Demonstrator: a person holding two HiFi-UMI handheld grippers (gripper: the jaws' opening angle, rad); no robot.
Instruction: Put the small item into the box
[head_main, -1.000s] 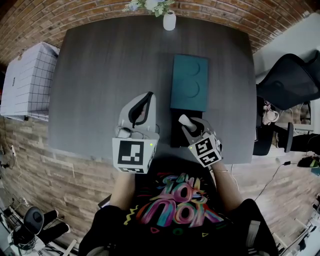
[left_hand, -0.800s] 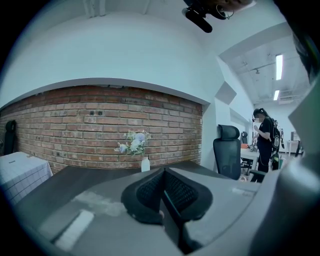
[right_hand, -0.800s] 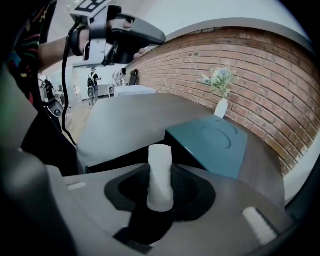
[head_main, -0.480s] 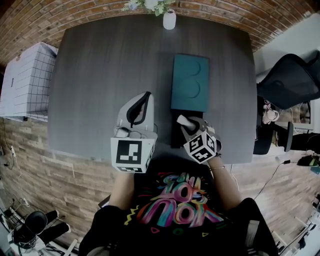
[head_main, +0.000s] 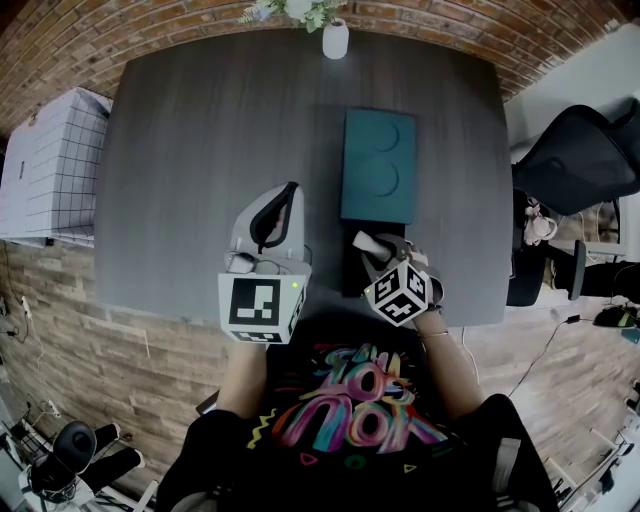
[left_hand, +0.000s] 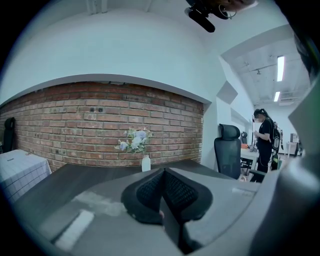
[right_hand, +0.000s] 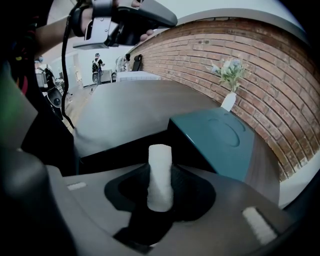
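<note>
My right gripper (head_main: 374, 252) is shut on a small white cylinder (head_main: 365, 242), held upright between its pads (right_hand: 186, 186) over the black near part (head_main: 358, 268) of the box. The white cylinder (right_hand: 160, 172) stands clearly between the jaws in the right gripper view. The teal part of the box (head_main: 378, 165), with two round impressions, lies flat just beyond; in the right gripper view this teal box (right_hand: 217, 137) is ahead and to the right. To the left of the box, my left gripper (head_main: 288, 197) hovers above the dark table (head_main: 200, 140). The left gripper (left_hand: 163, 189) is shut, with nothing between its pads.
A white vase with flowers (head_main: 335, 40) stands at the table's far edge. A white checked box (head_main: 50, 165) sits left of the table, and a black office chair (head_main: 580, 160) right of it. In the left gripper view a person (left_hand: 263, 132) stands far right.
The right gripper has rolled a little and shifted slightly left, still holding the white cylinder. The left gripper has drifted slightly left.
</note>
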